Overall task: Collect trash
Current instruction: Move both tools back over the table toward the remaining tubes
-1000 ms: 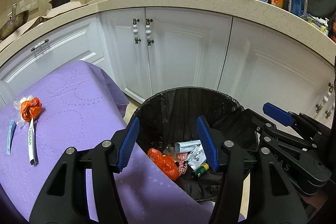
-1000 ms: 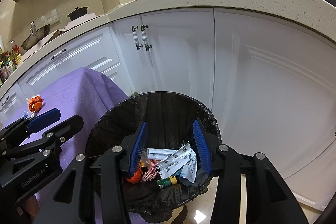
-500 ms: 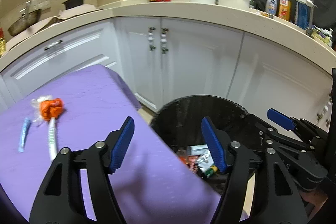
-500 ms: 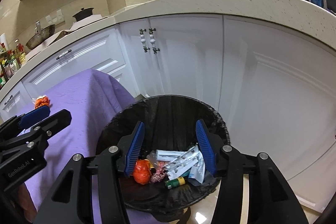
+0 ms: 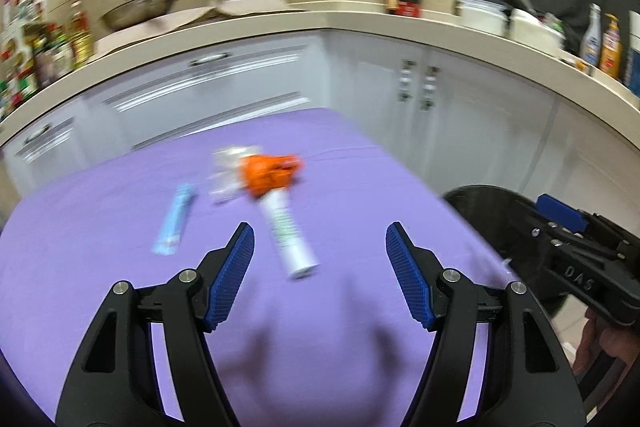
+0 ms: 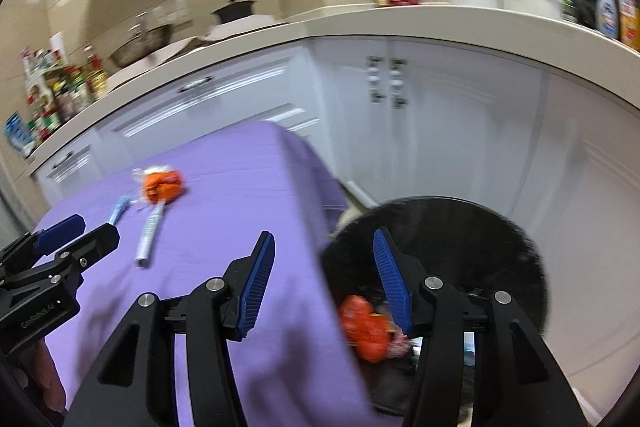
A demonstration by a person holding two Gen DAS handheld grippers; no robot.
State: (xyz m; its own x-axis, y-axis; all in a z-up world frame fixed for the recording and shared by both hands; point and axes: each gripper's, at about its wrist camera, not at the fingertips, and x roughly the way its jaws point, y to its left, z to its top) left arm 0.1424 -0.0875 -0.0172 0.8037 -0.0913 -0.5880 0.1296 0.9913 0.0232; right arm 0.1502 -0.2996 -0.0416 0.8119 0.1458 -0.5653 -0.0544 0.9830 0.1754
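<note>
On the purple cloth (image 5: 120, 227) lie a crumpled orange wrapper (image 5: 272, 169), a white tube (image 5: 290, 231), a light blue packet (image 5: 176, 215) and a clear wrapper (image 5: 230, 167). My left gripper (image 5: 320, 267) is open and empty above the cloth, just short of the tube. My right gripper (image 6: 324, 279) is open and empty over the table edge and the black-lined bin (image 6: 480, 227). An orange wrapper (image 6: 364, 327) lies in the bin. The tube (image 6: 150, 231) and orange wrapper (image 6: 164, 185) also show in the right wrist view.
White kitchen cabinets (image 5: 400, 95) and a beige counter (image 5: 440, 27) with bottles and bowls stand behind. The bin (image 5: 480, 203) stands on the floor at the table's right end. The left gripper (image 6: 48, 259) shows at the left of the right wrist view.
Both grippers have swung left from over the bin toward the table. The left one now faces the trash on the cloth. Both stay open and empty.
</note>
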